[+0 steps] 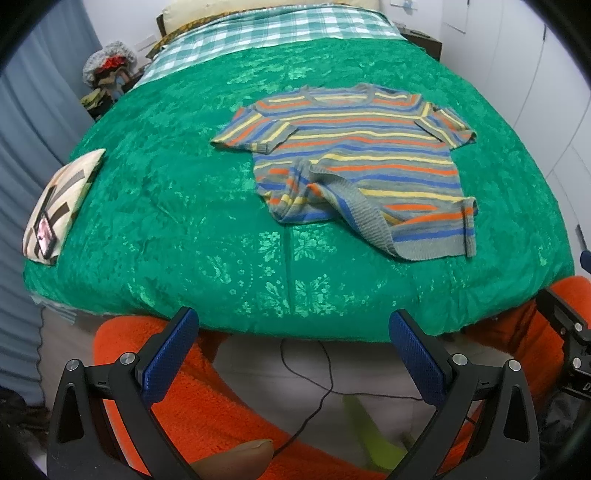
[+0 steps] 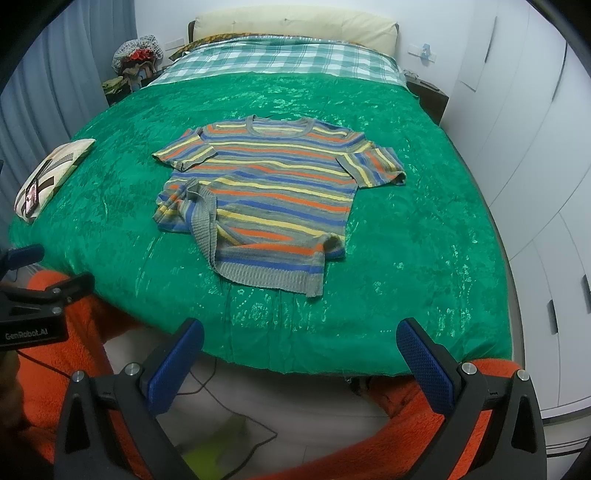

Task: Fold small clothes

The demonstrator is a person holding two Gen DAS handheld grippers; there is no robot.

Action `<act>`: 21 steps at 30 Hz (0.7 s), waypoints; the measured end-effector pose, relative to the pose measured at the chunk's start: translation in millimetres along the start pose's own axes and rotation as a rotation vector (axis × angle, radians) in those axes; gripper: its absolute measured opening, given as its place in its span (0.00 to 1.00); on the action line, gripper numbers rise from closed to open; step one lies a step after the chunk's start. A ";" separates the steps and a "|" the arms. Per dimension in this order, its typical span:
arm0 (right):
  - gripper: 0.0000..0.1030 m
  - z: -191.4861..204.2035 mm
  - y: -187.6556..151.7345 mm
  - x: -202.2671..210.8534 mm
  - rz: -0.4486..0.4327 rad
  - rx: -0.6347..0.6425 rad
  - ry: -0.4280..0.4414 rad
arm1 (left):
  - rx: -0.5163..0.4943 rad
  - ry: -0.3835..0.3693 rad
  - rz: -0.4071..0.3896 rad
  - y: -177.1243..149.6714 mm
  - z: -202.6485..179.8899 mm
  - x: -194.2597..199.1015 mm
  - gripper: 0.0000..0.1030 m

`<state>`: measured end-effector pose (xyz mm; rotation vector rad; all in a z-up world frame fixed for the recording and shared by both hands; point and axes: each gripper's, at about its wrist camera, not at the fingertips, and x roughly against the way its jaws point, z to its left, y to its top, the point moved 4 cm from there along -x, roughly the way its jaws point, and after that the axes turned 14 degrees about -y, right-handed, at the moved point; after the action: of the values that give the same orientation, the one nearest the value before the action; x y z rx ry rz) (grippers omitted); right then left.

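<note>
Left gripper: left gripper (image 1: 291,328) sits nearest the lens, short of the bed's near edge, over the floor; its two blue pads (image 1: 170,354) are spread wide with nothing between them.
Right gripper: right gripper (image 2: 299,339) is level with it, to its right, also short of the bed edge; two blue pads (image 2: 424,365) spread wide, released, holding nothing.
Person: orange fleece (image 1: 207,398) shows below and beside both grippers, close to the camera.
Floor: pale floor (image 2: 295,398) between the fingers, with one thin black cable (image 1: 317,391) trailing across it and a blurred yellow-green patch I cannot identify.
Bed: one bed, covered by a shiny green spread (image 2: 406,229) with a floral pattern; it fills most of both views.
Shirt: one striped short-sleeved shirt (image 2: 273,188) lies flat near the middle of the spread, collar toward the headboard, well apart from both grippers. Grey with orange, yellow and blue stripes. Its hem corner on the left is turned up and bunched; both sleeves are spread out.
Cushion: one patterned cushion (image 2: 48,173) at the bed's left edge, with one phone (image 2: 31,195) lying on it.
Far end: a green-checked sheet (image 2: 280,59), then a cream headboard (image 2: 295,22).
Room: grey curtains (image 2: 66,70) left, white wardrobe doors (image 2: 535,147) right, a heap of items (image 2: 136,62) in the far-left corner.
</note>
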<state>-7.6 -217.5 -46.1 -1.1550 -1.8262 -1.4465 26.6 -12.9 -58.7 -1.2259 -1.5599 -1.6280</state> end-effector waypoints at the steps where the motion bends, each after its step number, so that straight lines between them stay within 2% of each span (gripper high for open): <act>1: 1.00 -0.2 0.2 -0.2 -0.001 0.000 0.000 | 0.000 0.000 0.001 0.3 0.2 0.0 1.00; 16: 1.00 0.8 -2.6 -0.1 0.004 -0.001 0.002 | 0.000 -0.004 0.012 -2.3 2.1 -1.6 1.00; 21: 1.00 2.1 -3.5 0.9 0.000 0.001 0.001 | -0.007 0.016 0.019 -2.2 1.8 -3.5 1.00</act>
<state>-10.9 -215.5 -47.7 -1.1538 -1.8256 -1.4458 26.5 -11.5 -63.0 -1.2248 -1.5297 -1.6282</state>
